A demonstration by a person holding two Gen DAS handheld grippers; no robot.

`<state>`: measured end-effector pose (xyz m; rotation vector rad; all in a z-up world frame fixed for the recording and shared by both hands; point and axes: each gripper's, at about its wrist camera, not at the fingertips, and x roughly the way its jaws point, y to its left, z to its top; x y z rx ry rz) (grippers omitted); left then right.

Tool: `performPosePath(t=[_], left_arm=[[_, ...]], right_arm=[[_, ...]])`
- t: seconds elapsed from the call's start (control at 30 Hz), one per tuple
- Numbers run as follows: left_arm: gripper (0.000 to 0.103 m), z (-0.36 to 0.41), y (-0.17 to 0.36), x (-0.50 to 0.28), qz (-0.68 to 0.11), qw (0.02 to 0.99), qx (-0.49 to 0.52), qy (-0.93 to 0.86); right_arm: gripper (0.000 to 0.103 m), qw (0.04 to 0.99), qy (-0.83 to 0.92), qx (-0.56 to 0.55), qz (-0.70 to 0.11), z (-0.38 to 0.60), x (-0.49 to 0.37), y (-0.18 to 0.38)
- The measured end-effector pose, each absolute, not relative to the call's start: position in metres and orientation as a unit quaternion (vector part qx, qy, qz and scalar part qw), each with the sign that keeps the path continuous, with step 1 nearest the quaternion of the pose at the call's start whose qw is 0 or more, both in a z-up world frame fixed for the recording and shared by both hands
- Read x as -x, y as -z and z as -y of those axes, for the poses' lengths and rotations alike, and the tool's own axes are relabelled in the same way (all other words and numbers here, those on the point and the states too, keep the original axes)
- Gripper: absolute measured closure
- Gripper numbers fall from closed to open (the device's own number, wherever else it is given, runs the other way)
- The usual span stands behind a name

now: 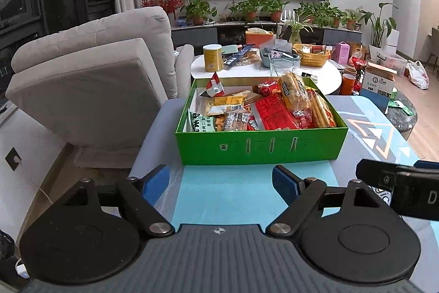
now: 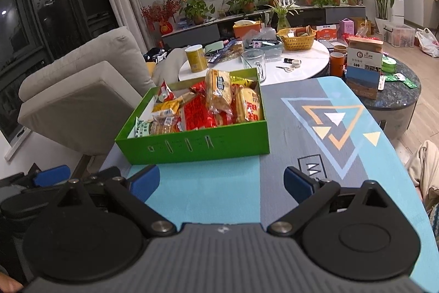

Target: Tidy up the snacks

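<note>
Left wrist view: green box (image 1: 260, 147) toward the board's (image 1: 227, 197) left edge, packed with snack packets (image 1: 274, 111) heaped above the rim, so gathered in one place. Both tools held back near the board's near edge, left gripper (image 1: 221, 183) and right gripper (image 2: 221, 181) spread wide, gripping nothing. Fits either sorting done or packets about to come out.
</note>
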<state>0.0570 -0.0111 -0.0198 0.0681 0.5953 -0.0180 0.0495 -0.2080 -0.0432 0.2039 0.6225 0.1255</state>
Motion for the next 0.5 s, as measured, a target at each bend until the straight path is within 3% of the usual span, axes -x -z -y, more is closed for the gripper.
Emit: performPosePath(t=[0.5], left_arm=[[0.022, 0.0036, 0.0258, -0.054, -0.29, 0.956, -0.032, -0.007]], right_arm=[[0.044, 0.944, -0.056, -0.089, -0.314, 0.2032, -0.0483, 0.0488]])
